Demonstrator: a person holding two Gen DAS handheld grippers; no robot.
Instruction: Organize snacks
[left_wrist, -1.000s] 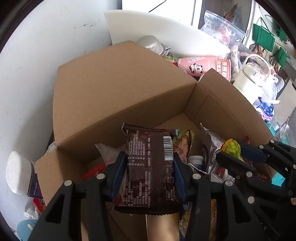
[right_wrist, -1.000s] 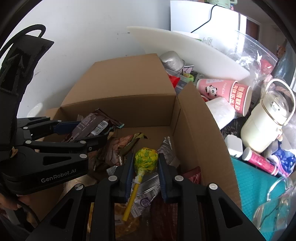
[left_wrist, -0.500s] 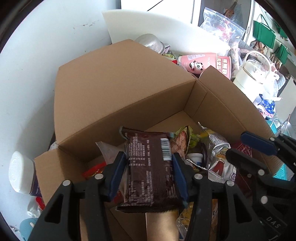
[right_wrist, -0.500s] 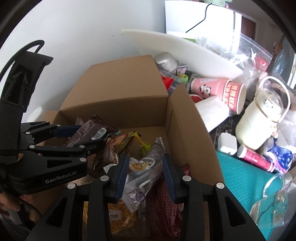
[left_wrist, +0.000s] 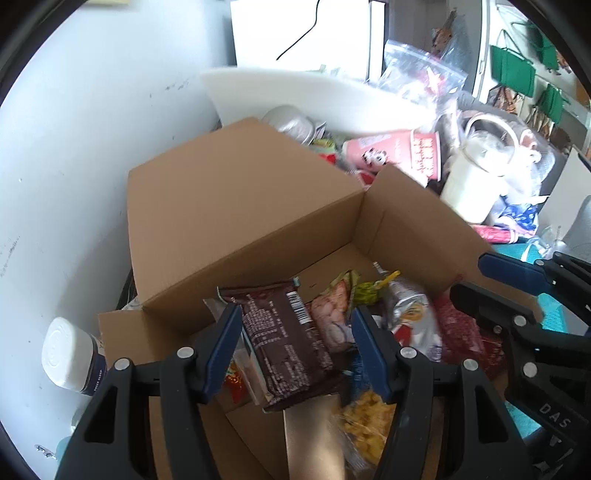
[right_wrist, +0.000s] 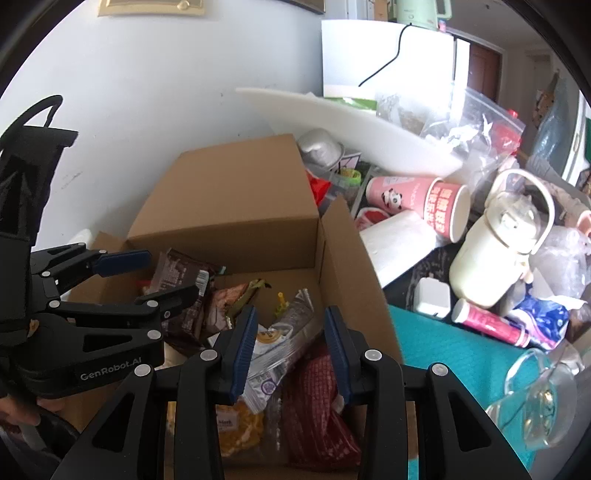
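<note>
An open cardboard box (left_wrist: 236, 206) holds several snack packets. My left gripper (left_wrist: 295, 332) is open above its near left part; a dark brown snack packet (left_wrist: 284, 339) lies tilted between its fingers, no longer pinched. My right gripper (right_wrist: 290, 332) is open and empty over the box's right side (right_wrist: 343, 258), above a silver packet (right_wrist: 280, 343) and a red packet (right_wrist: 317, 406). A yellow lollipop (left_wrist: 373, 288) lies in the box among the packets. The left gripper also shows in the right wrist view (right_wrist: 159, 273).
The box stands against a white wall (left_wrist: 74, 147). A white-capped bottle (left_wrist: 70, 358) lies left of it. Pink paper cups (right_wrist: 417, 199), a cream kettle (right_wrist: 495, 251), a white foam sheet (right_wrist: 347, 122), plastic bags and a teal mat (right_wrist: 443, 362) crowd the right side.
My right gripper opened and dropped the yellow lollipop into the box, then pulled back. My left gripper opened wider and the brown packet slid free, tilting into the box.
</note>
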